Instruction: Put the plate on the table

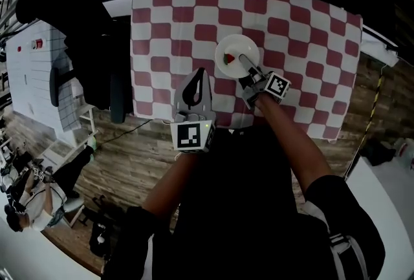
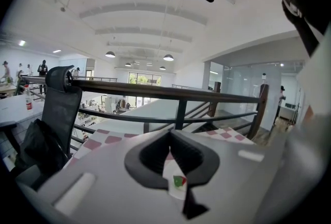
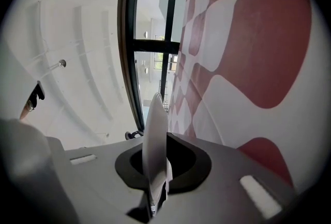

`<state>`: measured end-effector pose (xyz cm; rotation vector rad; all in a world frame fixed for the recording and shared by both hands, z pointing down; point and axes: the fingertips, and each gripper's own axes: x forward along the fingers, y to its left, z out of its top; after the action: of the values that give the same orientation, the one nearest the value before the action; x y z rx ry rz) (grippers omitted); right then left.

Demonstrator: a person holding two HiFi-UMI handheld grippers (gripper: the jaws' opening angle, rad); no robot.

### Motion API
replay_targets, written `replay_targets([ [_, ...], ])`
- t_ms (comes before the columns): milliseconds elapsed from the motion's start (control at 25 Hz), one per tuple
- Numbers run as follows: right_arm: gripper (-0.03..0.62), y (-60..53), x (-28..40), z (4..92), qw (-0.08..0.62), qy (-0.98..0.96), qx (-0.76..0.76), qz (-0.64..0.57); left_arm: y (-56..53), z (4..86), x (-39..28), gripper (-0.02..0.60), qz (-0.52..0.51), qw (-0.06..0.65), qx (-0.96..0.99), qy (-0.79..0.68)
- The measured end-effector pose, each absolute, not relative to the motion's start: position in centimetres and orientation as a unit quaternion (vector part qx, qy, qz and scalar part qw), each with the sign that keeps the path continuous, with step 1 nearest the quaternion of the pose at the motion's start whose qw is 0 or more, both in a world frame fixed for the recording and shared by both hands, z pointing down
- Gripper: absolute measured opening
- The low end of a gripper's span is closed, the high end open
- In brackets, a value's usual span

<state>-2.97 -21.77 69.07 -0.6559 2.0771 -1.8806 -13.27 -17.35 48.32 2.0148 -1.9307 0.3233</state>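
The right gripper (image 1: 248,69) is clamping the near rim of the plate (image 1: 234,47), holding it level over the checked table (image 1: 310,33) so it can land flat. The left gripper (image 1: 199,75) is hovering at near left, jaws together, empty.

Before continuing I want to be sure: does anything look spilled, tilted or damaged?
Nothing stands out. The round white plate looks level over the red checked tablecloth, rim pinched in the right gripper; the small red and green piece lies on it.

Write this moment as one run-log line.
right gripper: shut on plate rim | plate: over table, contact unclear | left gripper: shut, empty
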Motion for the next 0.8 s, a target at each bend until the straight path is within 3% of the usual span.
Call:
replay_targets([
  [800,0.006,-22.5,-4.2,70.4,0.086,0.719,-0.246,-0.645,-17.4,48.6,-15.0,0.008,0.098,0.169,0.703,-0.684],
])
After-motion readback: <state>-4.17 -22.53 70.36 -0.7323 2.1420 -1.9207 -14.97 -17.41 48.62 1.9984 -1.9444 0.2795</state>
